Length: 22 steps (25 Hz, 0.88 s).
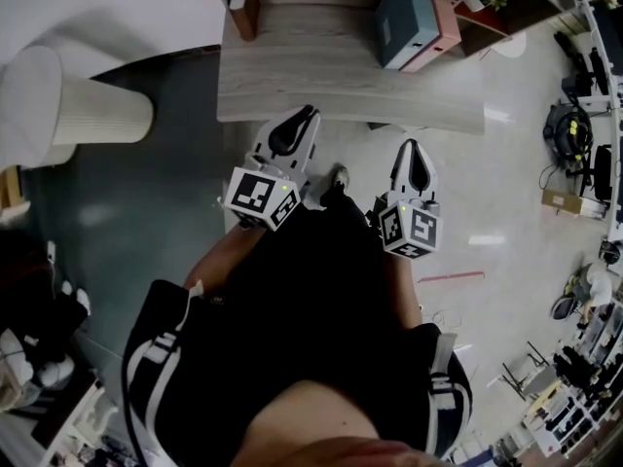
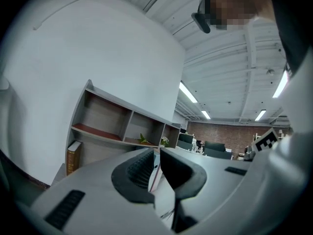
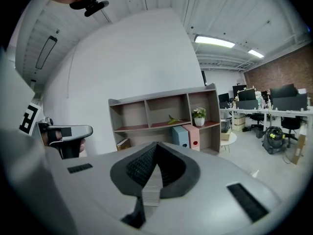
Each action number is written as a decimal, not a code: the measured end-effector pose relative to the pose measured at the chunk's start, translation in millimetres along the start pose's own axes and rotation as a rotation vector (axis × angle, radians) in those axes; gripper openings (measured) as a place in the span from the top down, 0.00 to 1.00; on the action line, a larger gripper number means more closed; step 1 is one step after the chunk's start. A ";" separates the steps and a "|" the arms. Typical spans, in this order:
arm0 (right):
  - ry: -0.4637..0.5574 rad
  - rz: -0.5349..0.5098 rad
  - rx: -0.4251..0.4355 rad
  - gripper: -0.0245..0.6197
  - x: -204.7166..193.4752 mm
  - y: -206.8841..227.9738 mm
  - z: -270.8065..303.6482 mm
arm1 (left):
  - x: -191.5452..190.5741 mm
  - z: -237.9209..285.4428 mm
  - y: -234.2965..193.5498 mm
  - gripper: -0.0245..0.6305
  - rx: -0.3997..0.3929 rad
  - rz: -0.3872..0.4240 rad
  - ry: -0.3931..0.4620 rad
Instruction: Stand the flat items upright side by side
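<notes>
I stand before a low wooden shelf unit (image 1: 341, 76), both grippers held close to my body and pointing at it. A blue file box (image 1: 409, 25) and a pink one (image 1: 443, 32) stand upright side by side at its right end, and the right gripper view shows the same blue box (image 3: 180, 136) and pink box (image 3: 193, 136). A brown book (image 3: 123, 144) sits in the lower left compartment. My left gripper (image 1: 310, 113) has a narrow gap between its jaws (image 2: 156, 153) with nothing in it. The tips of my right gripper (image 1: 413, 146) meet (image 3: 155, 145), and it holds nothing.
A white ribbed cylinder (image 1: 92, 110) lies on the floor at the left. A potted plant (image 3: 199, 116) stands in the shelf's upper right compartment. Office desks and chairs (image 3: 254, 106), a small round table (image 3: 230, 138) and a vacuum cleaner (image 3: 274, 136) fill the right side.
</notes>
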State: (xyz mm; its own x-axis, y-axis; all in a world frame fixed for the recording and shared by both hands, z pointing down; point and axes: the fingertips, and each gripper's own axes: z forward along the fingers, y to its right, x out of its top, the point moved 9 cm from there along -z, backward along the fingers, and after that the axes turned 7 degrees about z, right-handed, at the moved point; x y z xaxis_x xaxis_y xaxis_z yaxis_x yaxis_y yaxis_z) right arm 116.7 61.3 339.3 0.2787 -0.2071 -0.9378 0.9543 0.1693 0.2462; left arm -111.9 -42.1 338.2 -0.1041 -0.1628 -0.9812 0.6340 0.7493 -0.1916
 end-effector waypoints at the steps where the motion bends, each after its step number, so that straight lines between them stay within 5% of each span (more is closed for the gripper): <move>1: -0.002 0.001 0.000 0.92 -0.5 3.2 0.0 | 0.2 1.8 2.8 0.88 0.000 0.003 0.001; 22: -0.009 0.005 0.009 0.92 7.5 34.8 10.5 | 2.3 31.2 24.5 0.88 -0.002 0.033 -0.011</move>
State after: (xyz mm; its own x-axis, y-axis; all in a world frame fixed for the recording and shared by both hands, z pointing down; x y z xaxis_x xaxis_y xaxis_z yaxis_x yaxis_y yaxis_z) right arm 153.2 55.5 343.4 0.2848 -0.2148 -0.9342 0.9537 0.1618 0.2535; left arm -72.7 -44.2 332.0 -0.0744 -0.1449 -0.9866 0.6353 0.7558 -0.1589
